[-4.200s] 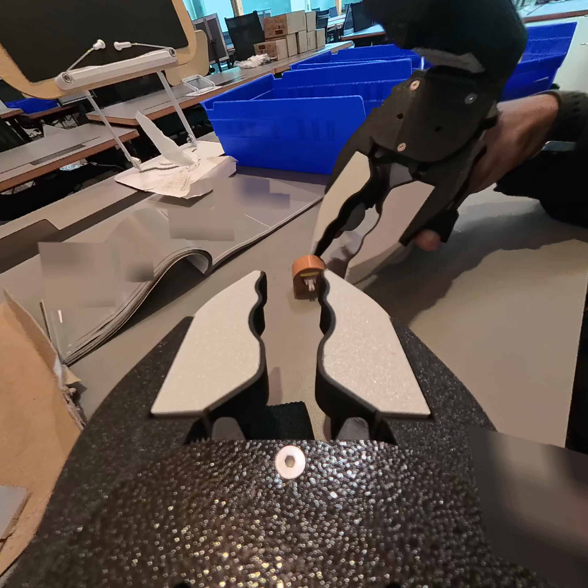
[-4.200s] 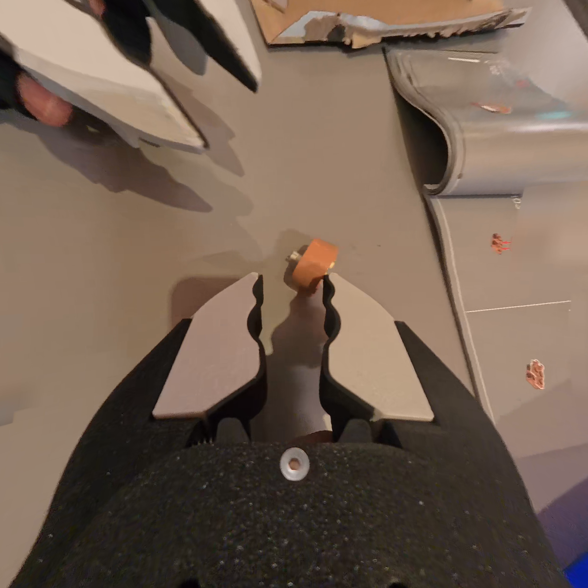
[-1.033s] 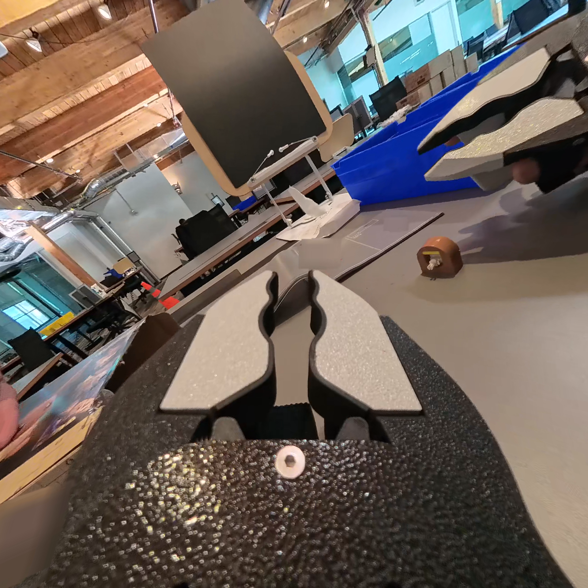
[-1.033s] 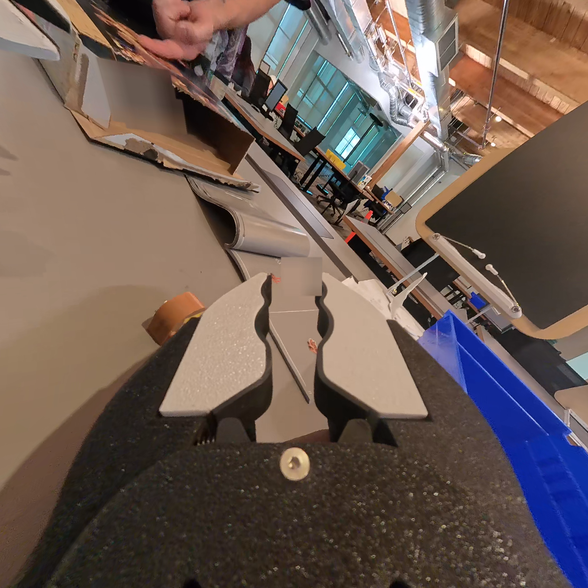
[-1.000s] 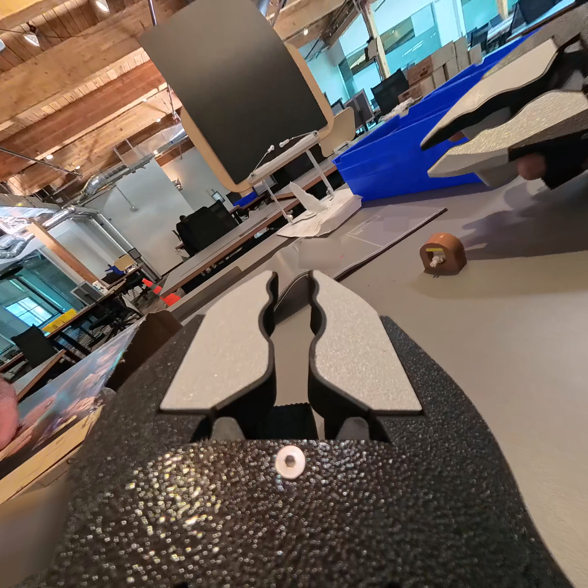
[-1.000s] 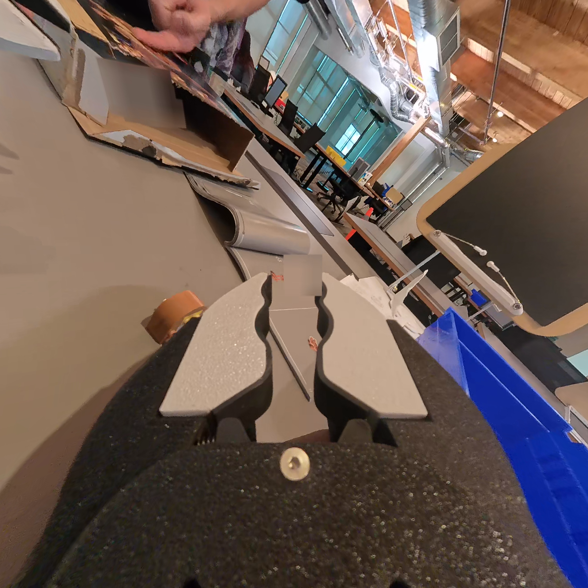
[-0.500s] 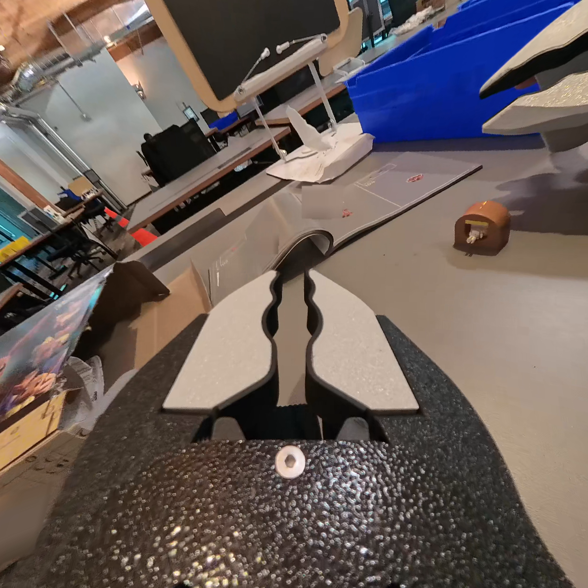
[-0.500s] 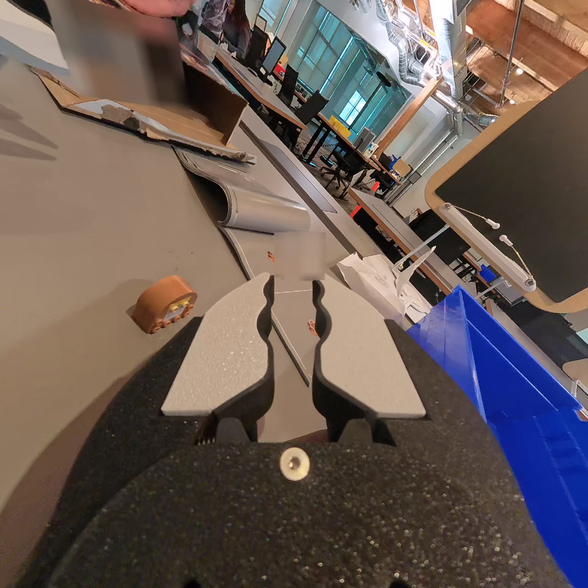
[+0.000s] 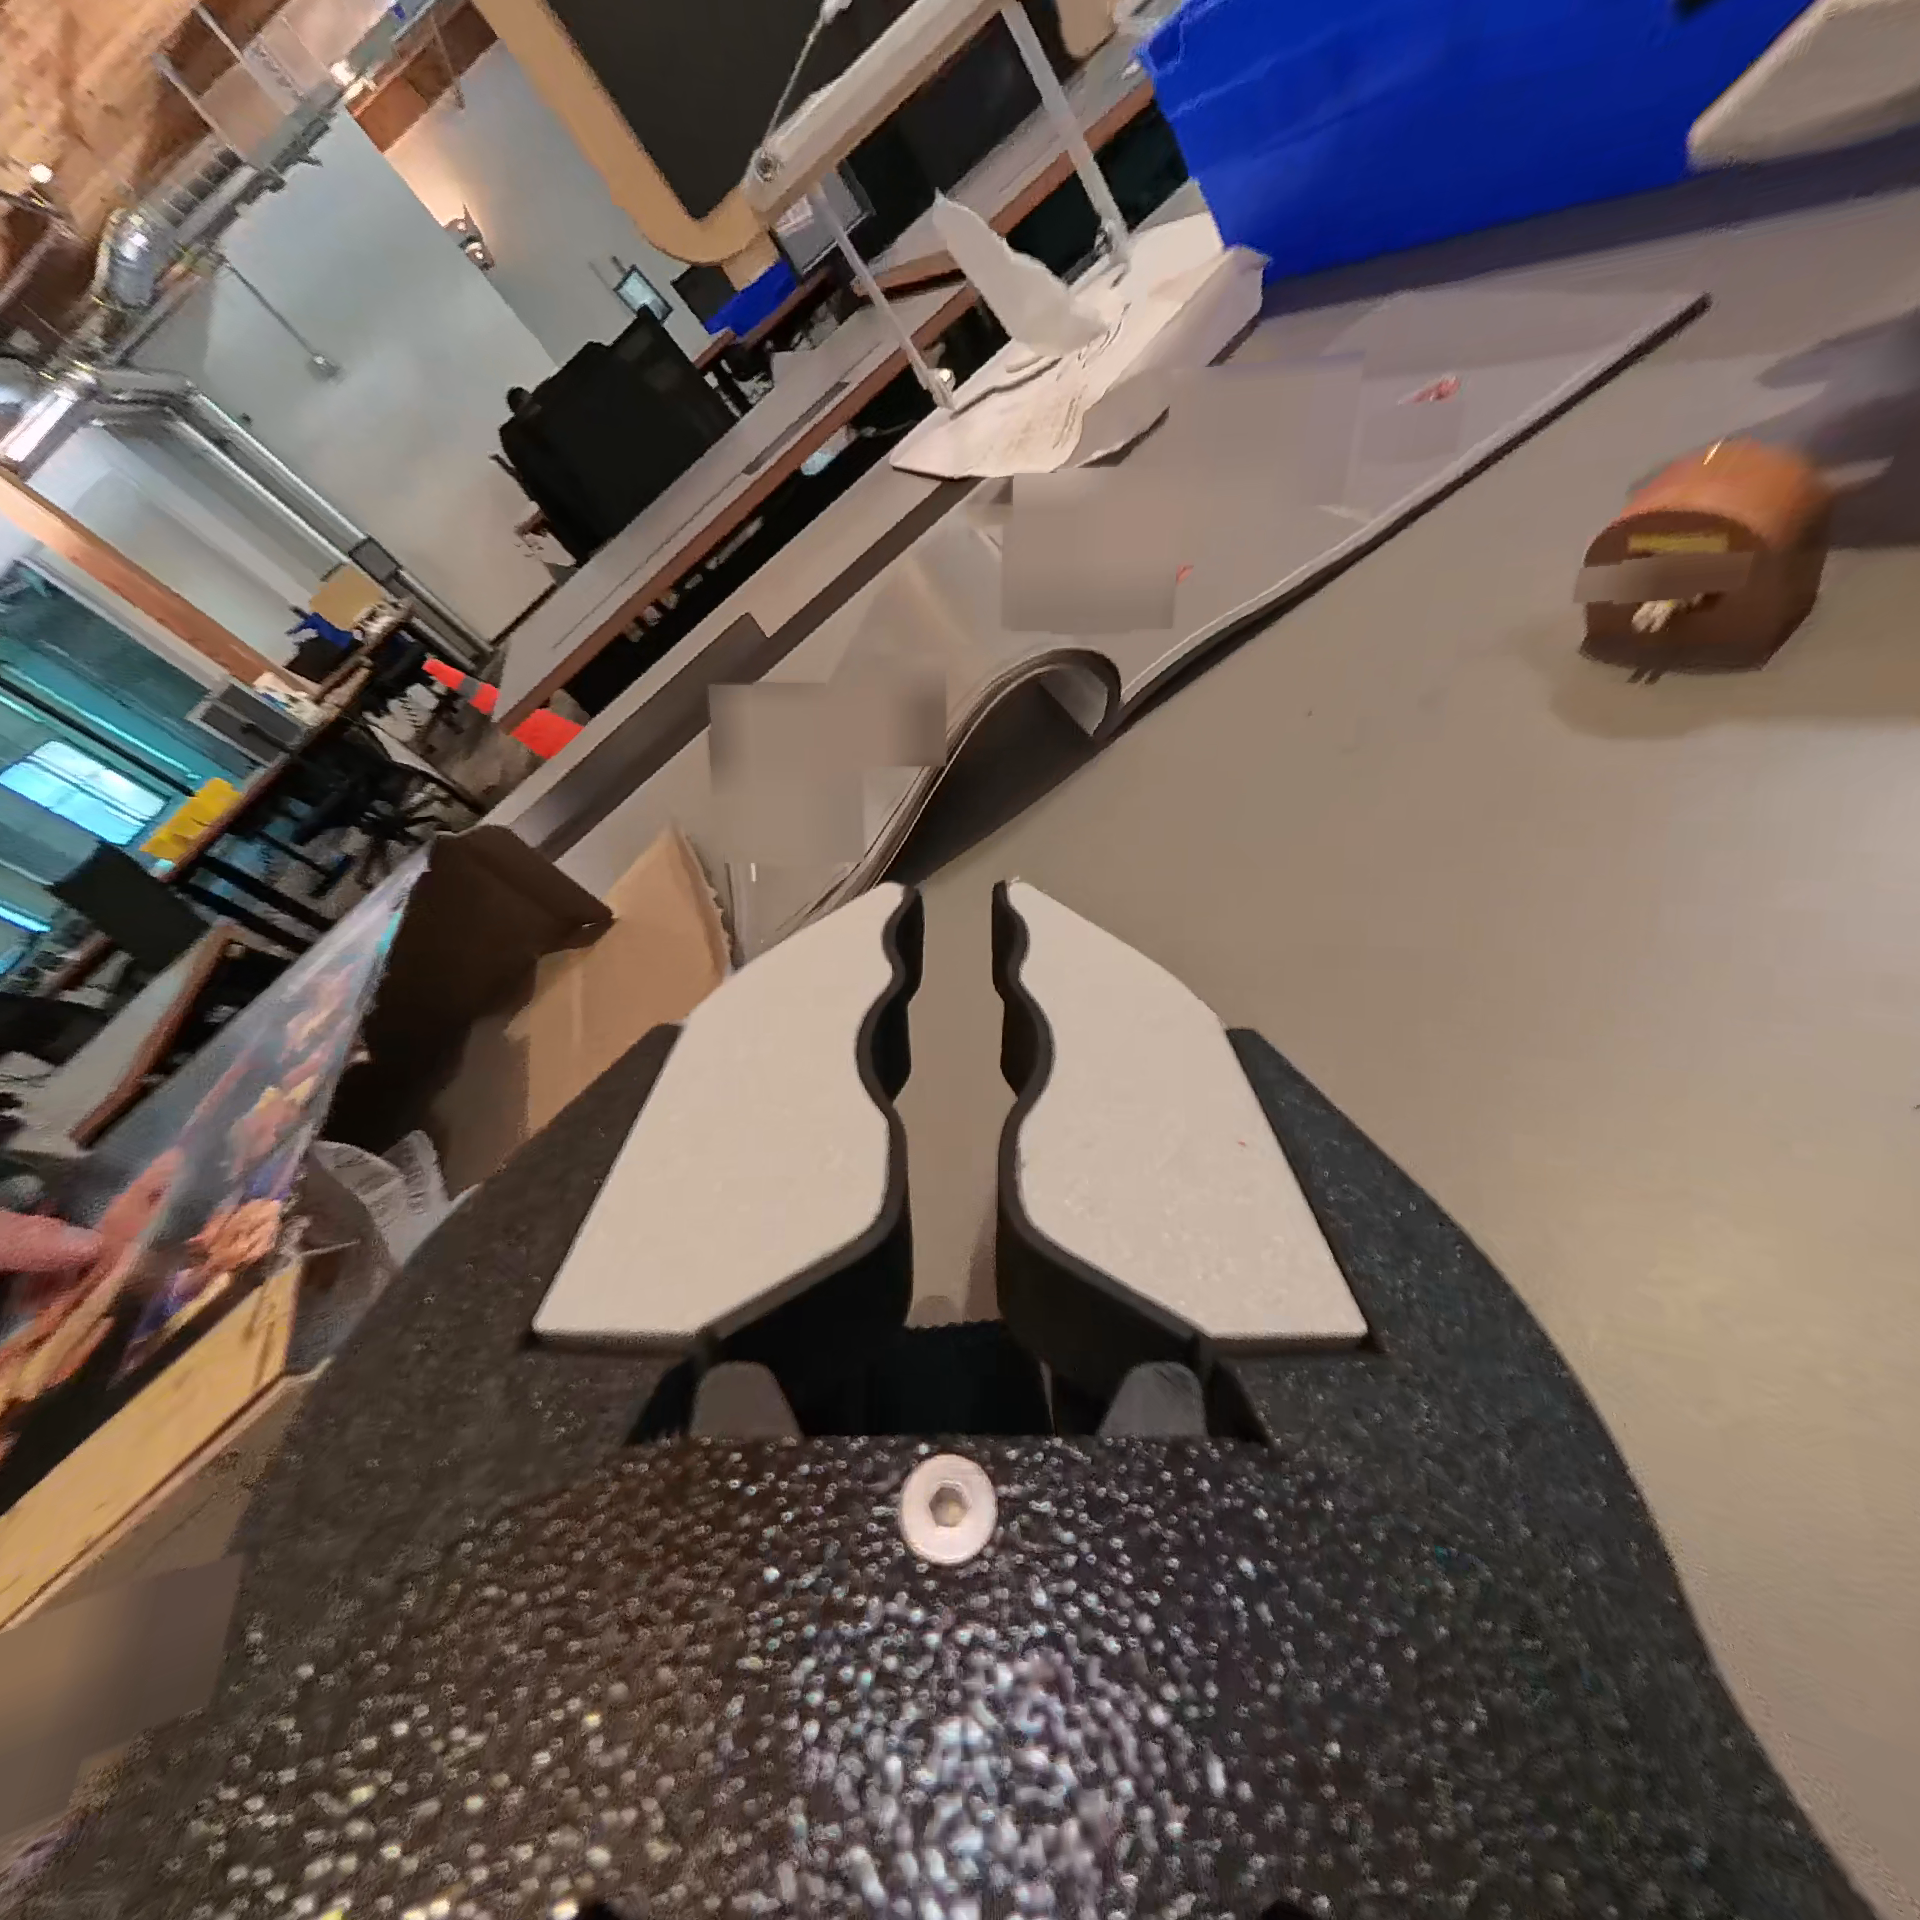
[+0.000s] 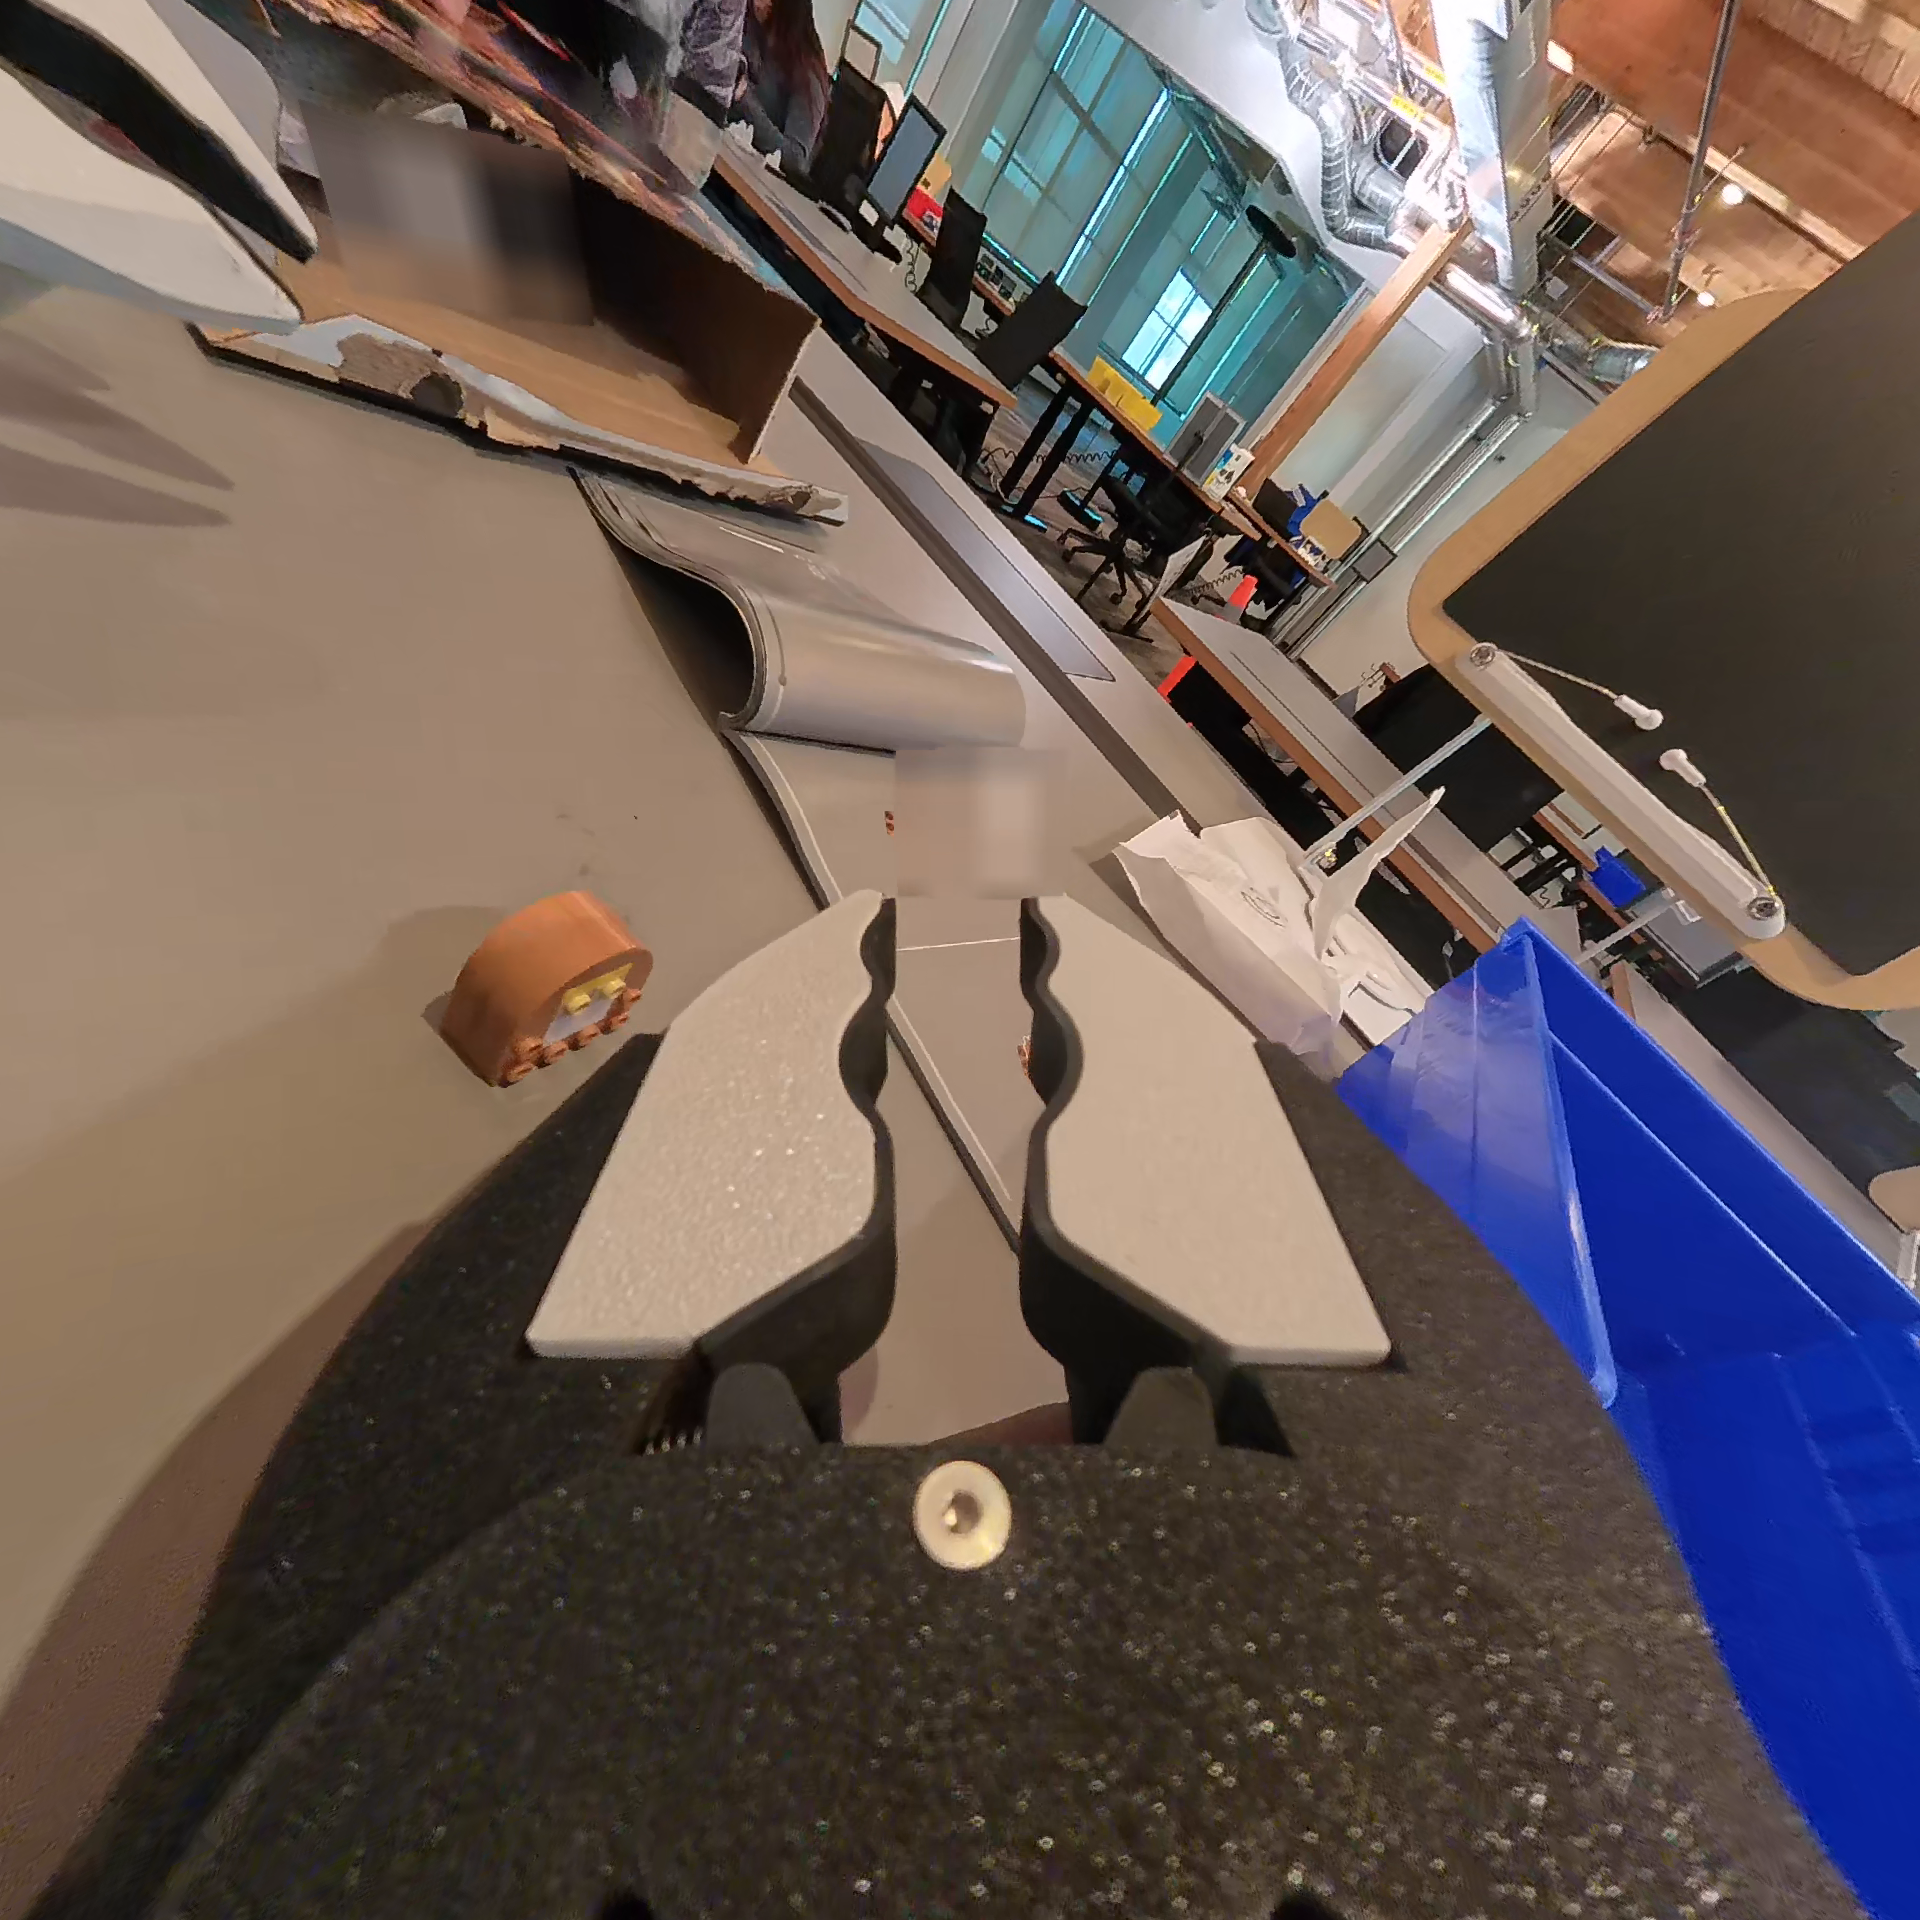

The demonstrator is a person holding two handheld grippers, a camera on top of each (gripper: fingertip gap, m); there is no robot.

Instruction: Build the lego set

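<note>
Grey table [image 9: 1455, 1039] in an open workshop, seen low from two hand-held grippers. Left gripper [image 9: 956, 904] hovering over bare tabletop, fingers a narrow slit apart, nothing between them. Just beyond its tips, the curled pages of an open booklet [image 9: 1039, 686]; to its left, torn cardboard [image 9: 623, 997] and a glossy printed sheet [image 9: 260, 1091] with a fingertip [image 9: 42, 1247] at the edge. Small brown block [image 9: 1704, 561], rounded on top with a yellow and white piece in its face, lying on the table far right of this gripper, well apart from it. Right gripper [image 10: 956, 914] likewise spread slightly and bare, tips over the flat page of the booklet [image 10: 862, 675]. Same brown block [image 10: 545, 982] just left of its left finger, near but not touching. Crumpled white paper [image 10: 1226, 894] to the right, then blue bins [image 10: 1662, 1195]. Left gripper's fingers [image 10: 135, 270] at far upper left. Dark board [image 10: 1714, 582] on a stand behind.
</note>
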